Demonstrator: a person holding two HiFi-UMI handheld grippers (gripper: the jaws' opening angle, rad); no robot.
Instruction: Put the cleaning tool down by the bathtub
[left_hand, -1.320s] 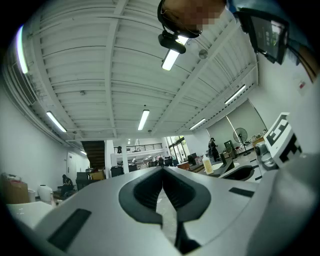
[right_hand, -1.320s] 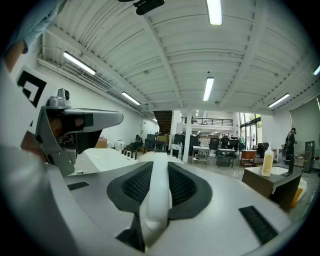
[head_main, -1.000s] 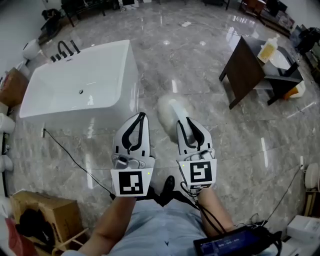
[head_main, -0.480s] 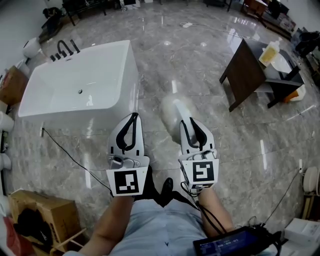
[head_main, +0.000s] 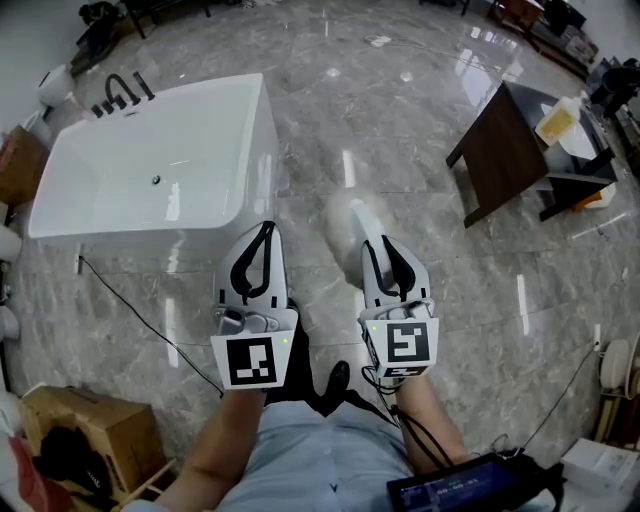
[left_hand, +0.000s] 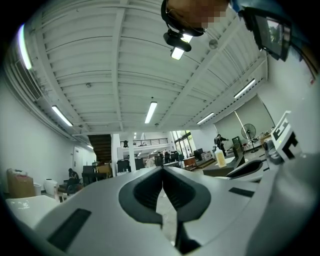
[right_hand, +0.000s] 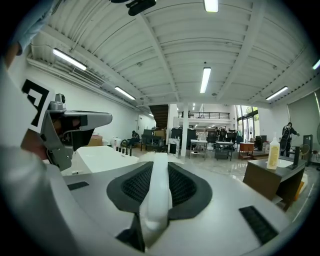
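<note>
My right gripper (head_main: 380, 245) (right_hand: 159, 172) is shut on the white handle (right_hand: 157, 192) of the cleaning tool, whose fluffy white head (head_main: 348, 218) sticks out ahead over the marble floor. The white bathtub (head_main: 150, 165) (right_hand: 102, 157) stands to the front left, a short way from the tool's head. My left gripper (head_main: 262, 243) (left_hand: 162, 175) hangs beside the right one, shut with nothing between its jaws, its tips close to the tub's near corner.
A dark wooden table (head_main: 500, 150) with a yellow bottle (head_main: 556, 118) stands at the right. A black cable (head_main: 140, 315) runs over the floor from the tub's near side. A cardboard box (head_main: 85, 430) sits at the lower left. Black taps (head_main: 118, 95) rise at the tub's far end.
The view has shifted slightly, so tub and table sit a little lower in the picture. Both grippers keep their places side by side, the right still holding the tool.
</note>
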